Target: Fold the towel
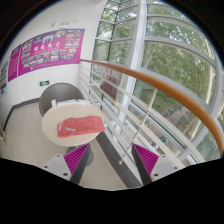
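A red towel [79, 126] lies bunched on a round white table [60, 116], well beyond my fingers and a little to their left. My gripper [110, 160] is held high above the floor with its two pink pads [75, 159] far apart and nothing between them. It is open and empty. The towel is far from both fingers.
A grey chair [55, 95] stands behind the table. A railing with a curved wooden handrail [150, 82] and metal bars runs along the right, by large windows [165, 45]. Pink posters [50, 50] hang on the far wall. Light floor lies below.
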The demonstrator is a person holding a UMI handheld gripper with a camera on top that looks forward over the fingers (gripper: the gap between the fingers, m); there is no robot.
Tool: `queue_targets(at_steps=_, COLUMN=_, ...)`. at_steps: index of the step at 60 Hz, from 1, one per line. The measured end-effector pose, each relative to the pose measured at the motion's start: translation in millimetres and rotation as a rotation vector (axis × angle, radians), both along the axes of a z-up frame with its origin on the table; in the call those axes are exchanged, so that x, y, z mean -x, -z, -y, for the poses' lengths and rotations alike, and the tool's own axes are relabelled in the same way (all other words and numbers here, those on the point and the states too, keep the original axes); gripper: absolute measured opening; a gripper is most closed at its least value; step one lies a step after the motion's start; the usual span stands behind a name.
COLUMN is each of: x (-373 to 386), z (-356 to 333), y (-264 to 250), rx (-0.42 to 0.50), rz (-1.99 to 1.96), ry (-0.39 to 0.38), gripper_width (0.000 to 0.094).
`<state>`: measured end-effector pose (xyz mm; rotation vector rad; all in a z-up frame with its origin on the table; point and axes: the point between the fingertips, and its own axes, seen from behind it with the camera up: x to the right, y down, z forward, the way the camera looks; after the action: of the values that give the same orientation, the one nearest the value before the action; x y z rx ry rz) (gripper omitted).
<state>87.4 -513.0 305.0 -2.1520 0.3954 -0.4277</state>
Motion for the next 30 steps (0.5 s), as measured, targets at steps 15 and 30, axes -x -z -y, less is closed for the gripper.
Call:
queue_targets(at_steps=15, x=30.5, z=1.7, y=55.6, rx=0.058, rz=-0.047, ry=-0.031, gripper_width=0.0858)
queue_targets(at_steps=30, x=136.7, z=-77.2, y=145.9, rx=0.106, rz=-0.152, ry=-0.203, gripper_width=0.0859)
